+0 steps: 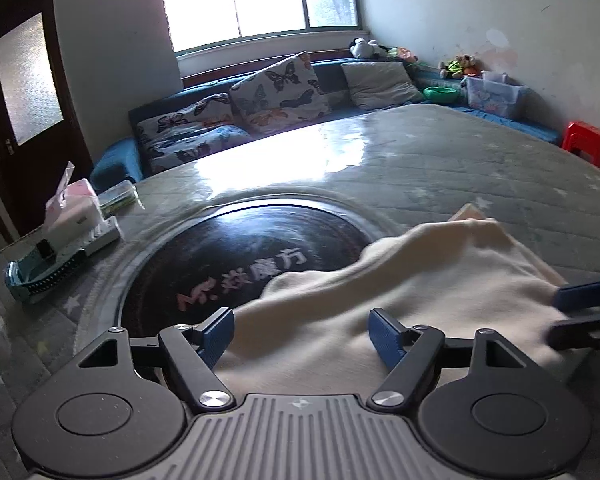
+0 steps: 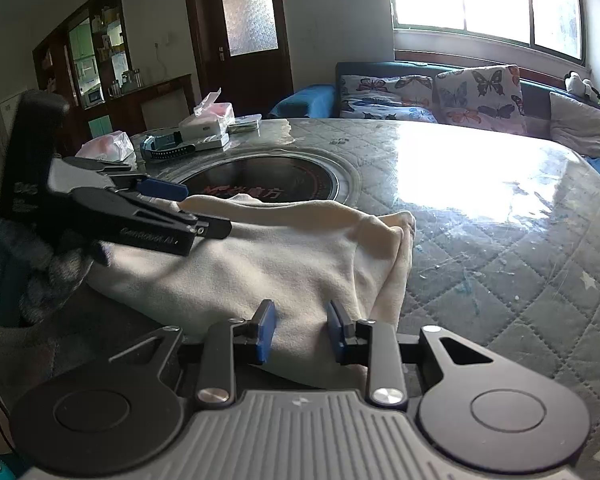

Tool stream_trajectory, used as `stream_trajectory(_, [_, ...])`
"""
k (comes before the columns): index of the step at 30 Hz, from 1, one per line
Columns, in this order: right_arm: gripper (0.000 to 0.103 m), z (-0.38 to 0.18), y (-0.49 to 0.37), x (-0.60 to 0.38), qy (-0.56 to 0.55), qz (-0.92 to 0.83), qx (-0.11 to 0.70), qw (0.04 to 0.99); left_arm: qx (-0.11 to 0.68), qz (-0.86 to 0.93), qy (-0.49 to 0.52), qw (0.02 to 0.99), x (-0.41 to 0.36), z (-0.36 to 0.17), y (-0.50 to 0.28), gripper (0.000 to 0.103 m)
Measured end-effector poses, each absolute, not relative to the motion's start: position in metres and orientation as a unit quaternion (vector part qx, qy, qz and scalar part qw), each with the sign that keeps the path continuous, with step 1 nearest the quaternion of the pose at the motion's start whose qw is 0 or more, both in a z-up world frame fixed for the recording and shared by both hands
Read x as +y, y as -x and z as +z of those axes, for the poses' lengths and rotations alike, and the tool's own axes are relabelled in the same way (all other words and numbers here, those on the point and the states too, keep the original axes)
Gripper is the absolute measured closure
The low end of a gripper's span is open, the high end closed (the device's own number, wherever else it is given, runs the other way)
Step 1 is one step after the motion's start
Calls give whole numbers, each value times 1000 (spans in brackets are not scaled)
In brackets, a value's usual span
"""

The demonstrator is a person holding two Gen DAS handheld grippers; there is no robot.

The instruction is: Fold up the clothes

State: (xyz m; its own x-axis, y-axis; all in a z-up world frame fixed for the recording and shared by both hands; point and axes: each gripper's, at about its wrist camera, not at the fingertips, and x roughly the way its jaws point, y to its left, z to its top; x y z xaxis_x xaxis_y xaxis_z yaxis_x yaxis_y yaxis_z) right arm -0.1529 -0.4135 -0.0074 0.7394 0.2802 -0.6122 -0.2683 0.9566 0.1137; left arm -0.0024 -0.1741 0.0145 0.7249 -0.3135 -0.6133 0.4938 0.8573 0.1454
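The cream garment (image 1: pixel 400 280) lies bunched on the quilt-covered desk (image 1: pixel 440 152), partly over the dark round inset (image 1: pixel 236 248) at its middle. It looks light, soft and limp, so it should sag and crease wherever it is unsupported; a hem or corner gives the surest hold, pinched through all layers. Its long axis runs roughly crosswise in the right wrist view, from the left claw (image 2: pixel 204 208) to the bunched end (image 2: pixel 396 228) on the right. The left claw (image 1: pixel 302 334) stands wide apart over the cloth, gripping nothing. The right claw (image 2: pixel 300 330) stands partly apart with cloth lying between its pads (image 2: pixel 266 332); whether they press on it I cannot tell
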Motion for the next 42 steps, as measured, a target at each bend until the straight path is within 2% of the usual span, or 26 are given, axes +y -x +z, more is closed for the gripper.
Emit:
stream_trajectory(8, [74,-8,153,-413,-12,148,332,932,324,-189,-121,919,-167,10,-26,26])
stream_trajectory(13, [74,-9,152,-412,-11,149,333,931,346,-174,-92,917,-161,9,-36,19])
stream_trajectory(19, [72,-8,150,-411,-7,146,334,931,350,-162,-82,919,-158,11,-35,20])
stream_trajectory(27, [67,2,150,-405,12,144,326,934,328,-147,-68,931,-120,25,-4,20])
stream_trajectory(42, [67,-3,122,-348,50,209,330,919,325,-112,-70,937,-57,14,52,20])
